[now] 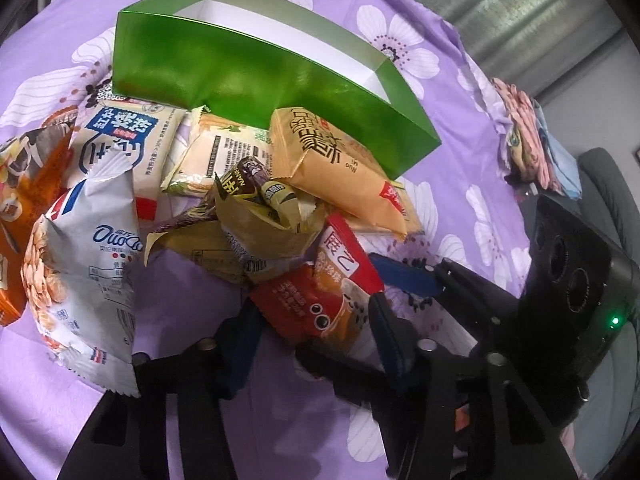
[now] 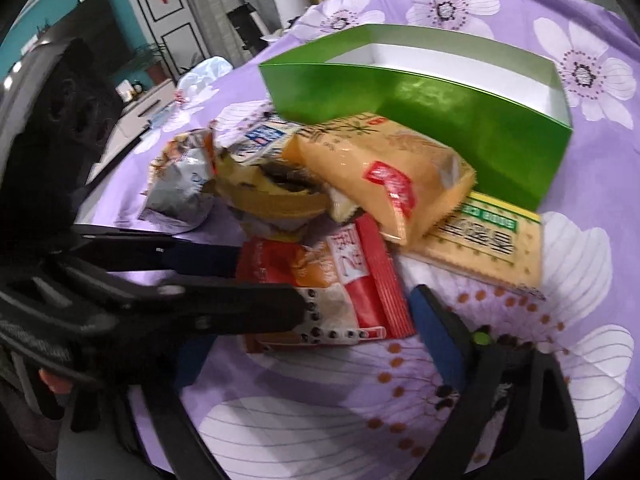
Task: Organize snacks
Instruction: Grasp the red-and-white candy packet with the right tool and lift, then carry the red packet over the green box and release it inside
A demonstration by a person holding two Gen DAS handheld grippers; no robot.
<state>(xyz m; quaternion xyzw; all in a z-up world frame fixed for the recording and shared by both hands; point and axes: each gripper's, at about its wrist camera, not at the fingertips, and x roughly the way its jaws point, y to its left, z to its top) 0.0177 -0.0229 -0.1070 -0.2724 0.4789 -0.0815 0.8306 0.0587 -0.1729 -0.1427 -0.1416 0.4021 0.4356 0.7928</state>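
A pile of snack packets lies on the purple flowered cloth (image 1: 224,420) in front of an open green box (image 1: 256,76), which also shows in the right wrist view (image 2: 452,120). A red and orange milk-tea packet (image 1: 324,300) lies nearest. My left gripper (image 1: 312,332) is open with its blue pads on either side of that packet. My right gripper (image 2: 304,340) is open around the same packet (image 2: 340,280) from the other side. A yellow packet (image 1: 340,160) leans on the box.
A white and blue chip bag (image 1: 92,264) and an orange bag (image 1: 20,208) lie at the left. A cream biscuit pack (image 2: 480,248) lies by the box. Folded cloths (image 1: 532,140) sit at the bed's far right edge.
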